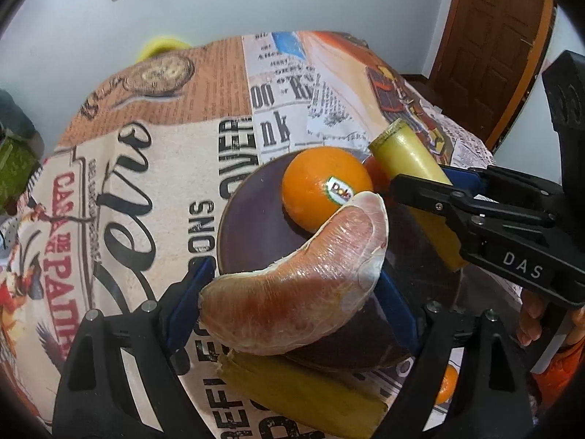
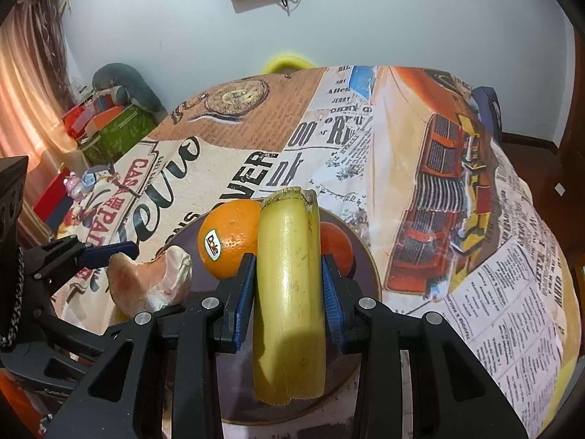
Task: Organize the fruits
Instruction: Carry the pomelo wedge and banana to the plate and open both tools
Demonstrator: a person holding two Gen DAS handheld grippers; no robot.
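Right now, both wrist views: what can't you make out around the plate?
- Red fruit: mostly hidden behind the yellow stalk in the right gripper; type unclear in both views.
- Plate near rim: covered by the pomelo segment in the left gripper, left wrist view.
- Second yellow stalk: cut off at the bottom edge, left wrist view.
- Small orange fruit: half hidden by a gripper finger.

A table (image 2: 420,153) under a printed newspaper-collage cloth (image 2: 493,292) carries a dark round plate (image 1: 252,216), with a yellow stalk piece (image 1: 303,398) lying just beside it.
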